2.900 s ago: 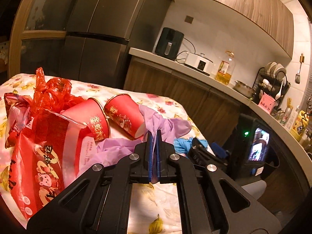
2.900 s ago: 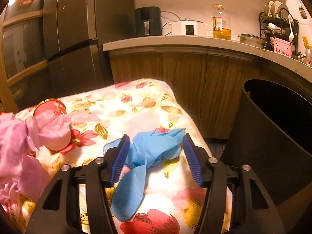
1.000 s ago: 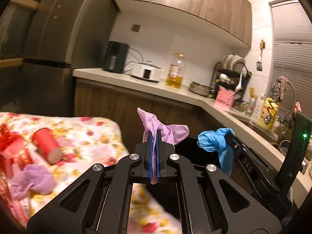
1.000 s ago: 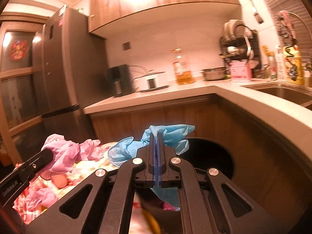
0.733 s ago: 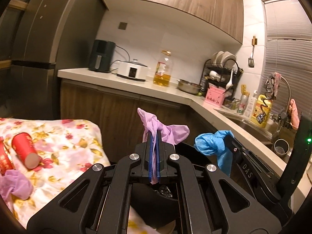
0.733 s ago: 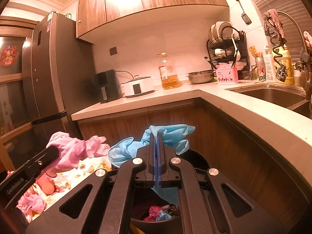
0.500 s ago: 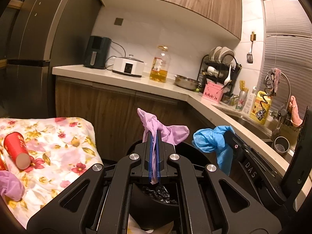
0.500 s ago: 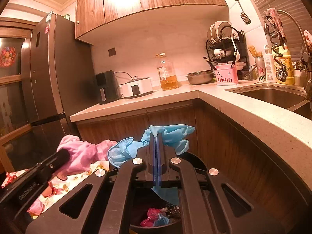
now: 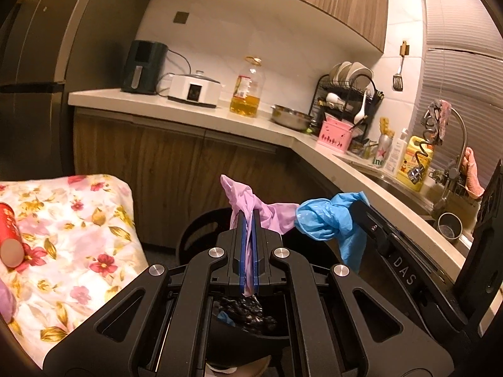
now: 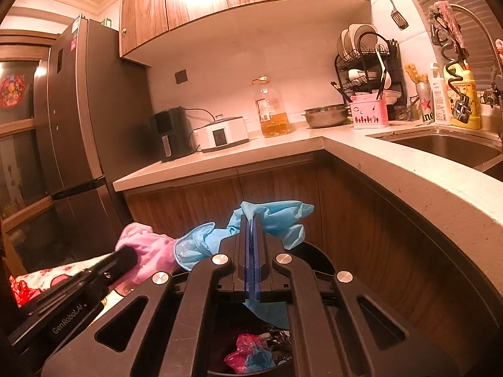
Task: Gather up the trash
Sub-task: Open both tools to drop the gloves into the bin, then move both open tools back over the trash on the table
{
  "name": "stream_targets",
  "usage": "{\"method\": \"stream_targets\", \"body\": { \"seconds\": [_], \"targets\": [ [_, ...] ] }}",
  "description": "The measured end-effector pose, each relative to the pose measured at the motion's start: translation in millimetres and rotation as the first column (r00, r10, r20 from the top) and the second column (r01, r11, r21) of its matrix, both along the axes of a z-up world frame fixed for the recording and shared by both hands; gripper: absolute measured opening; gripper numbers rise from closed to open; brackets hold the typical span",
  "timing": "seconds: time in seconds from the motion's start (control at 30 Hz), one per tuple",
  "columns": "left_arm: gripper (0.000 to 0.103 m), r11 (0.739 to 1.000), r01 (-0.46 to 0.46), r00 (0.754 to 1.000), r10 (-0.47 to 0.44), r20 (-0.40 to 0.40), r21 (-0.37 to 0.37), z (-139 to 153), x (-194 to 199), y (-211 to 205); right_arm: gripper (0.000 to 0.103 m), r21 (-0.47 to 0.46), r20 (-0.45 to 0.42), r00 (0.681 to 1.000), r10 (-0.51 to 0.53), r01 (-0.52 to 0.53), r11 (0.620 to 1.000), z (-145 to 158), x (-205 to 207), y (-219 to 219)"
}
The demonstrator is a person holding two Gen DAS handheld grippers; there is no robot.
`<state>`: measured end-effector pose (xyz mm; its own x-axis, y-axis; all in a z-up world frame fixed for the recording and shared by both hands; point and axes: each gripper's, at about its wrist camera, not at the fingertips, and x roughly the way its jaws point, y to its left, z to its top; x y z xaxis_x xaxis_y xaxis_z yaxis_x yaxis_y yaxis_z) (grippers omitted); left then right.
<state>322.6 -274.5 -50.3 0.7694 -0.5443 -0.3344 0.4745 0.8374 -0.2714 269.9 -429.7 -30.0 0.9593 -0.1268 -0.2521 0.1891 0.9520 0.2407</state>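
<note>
Hovering over the black trash bin (image 10: 317, 259): both grippers sit above its mouth, each carrying a disposable glove.

Risks from here:
- Blue glove (image 10: 276, 220) is thin, clingy film. As the right jaws part it may stick to one pad and not fall, or hang off the finger instead of dropping.
- Part of it trails out to the left and touches the purple glove (image 9: 251, 207), or overlaps it, in the right wrist view. One glove releasing could drag the other sideways.
- Purple glove's loose end sticks up above the left fingertips, so once freed it could flop outward. The left gripper looks nearer the bin's table-side edge, so a fall onto the rim or floor is plausible. Hard to judge exact overhang from fisheye.
- Bin already has crumpled bags and scraps inside; light gloves may perch on top, not a real problem.

Gripper state:
- Right gripper (image 10: 251, 229): jaws opening, only a thin gap so far. Blue glove sits between the pads, pinched or very nearly so, with a tail hanging below toward the bin.
- Left gripper (image 9: 248, 229): pressed together, clamping the purple glove. No sign of release.

More trash lies on the floral tablecloth (image 9: 78, 235): a red paper cup (image 9: 9, 238) on its side, well apart from the bin.
</note>
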Motion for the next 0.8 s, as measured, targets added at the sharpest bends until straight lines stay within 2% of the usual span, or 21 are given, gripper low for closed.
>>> {"method": "stream_targets", "body": {
  "seconds": [0.07,0.17,0.27,0.37,0.43,0.63,0.8],
  "targets": [
    [0.002,1.0,0.014,1.0,-0.014,-0.007,0.001,-3,2,-2,0.02,0.004,0.004,1.0,0.005,-0.005,1.0,-1,0,-2],
    [0.003,1.0,0.026,0.999,-0.026,-0.02,0.011,-7,5,-6,0.022,0.003,0.002,1.0,0.001,-0.001,1.0,-1,1,-3],
    [0.009,0.999,0.026,0.999,-0.025,-0.038,0.028,-12,8,-8,0.024,0.012,-0.005,1.0,-0.008,0.008,1.0,-3,-1,-6],
    [0.022,0.999,0.016,0.999,-0.014,-0.043,0.037,-15,9,-7,0.027,0.014,-0.006,1.0,-0.018,0.018,1.0,-3,-3,-6],
    [0.036,0.999,0.004,0.999,-0.002,-0.045,0.037,-16,7,-4,0.029,0.013,-0.011,1.0,-0.02,0.02,1.0,-3,-4,-6],
    [0.066,0.996,-0.068,0.997,0.069,-0.019,0.055,-12,-6,10,0.046,-0.008,-0.014,0.999,-0.032,0.032,0.999,-3,-10,1],
    [0.076,0.985,-0.15,0.989,0.149,0.011,0.084,-8,-23,32,0.061,-0.02,-0.005,0.999,-0.036,0.036,0.999,-3,-21,8]
  ]
}}
